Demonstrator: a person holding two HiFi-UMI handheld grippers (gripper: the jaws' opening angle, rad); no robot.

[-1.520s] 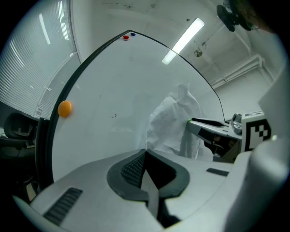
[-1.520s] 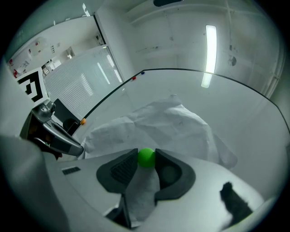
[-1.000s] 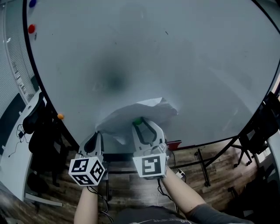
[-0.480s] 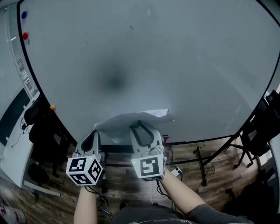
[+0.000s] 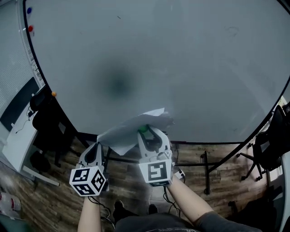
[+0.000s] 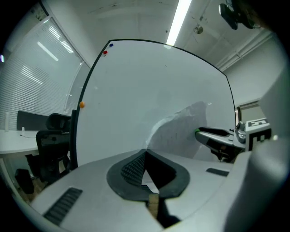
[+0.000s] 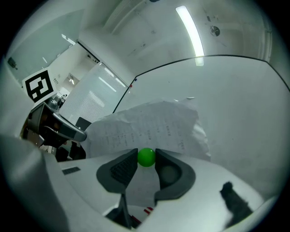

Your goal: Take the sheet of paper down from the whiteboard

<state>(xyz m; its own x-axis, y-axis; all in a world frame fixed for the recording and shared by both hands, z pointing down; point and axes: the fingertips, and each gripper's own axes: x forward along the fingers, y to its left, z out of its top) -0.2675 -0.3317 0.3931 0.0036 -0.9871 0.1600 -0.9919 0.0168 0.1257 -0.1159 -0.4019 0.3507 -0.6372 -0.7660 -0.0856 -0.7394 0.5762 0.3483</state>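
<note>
The crumpled white sheet of paper [image 5: 129, 129] hangs off the whiteboard [image 5: 181, 59], held in front of its lower edge. My left gripper [image 5: 97, 146] is shut on the sheet's left corner, and a sliver of paper [image 6: 181, 131] shows between its closed pads [image 6: 131, 167]. My right gripper [image 5: 147, 131] is shut on a small green magnet [image 7: 146, 157] at its fingertips. The sheet [image 7: 145, 124] spreads just behind that magnet; whether it is pinched too I cannot tell. The green magnet [image 5: 143, 129] also shows in the head view.
Red [image 5: 30, 28], blue [image 5: 29, 10] and orange [image 5: 54, 94] magnets sit along the board's left edge. A black chair [image 5: 45, 122] and a white desk [image 5: 16, 145] stand at the left. The board's stand legs [image 5: 206, 167] cross the wooden floor, with another dark chair [image 5: 272, 145] at the right.
Both grippers have drawn back and down from the whiteboard, carrying the sheet and the green magnet along. The sheet now overlaps the board's bottom edge.
</note>
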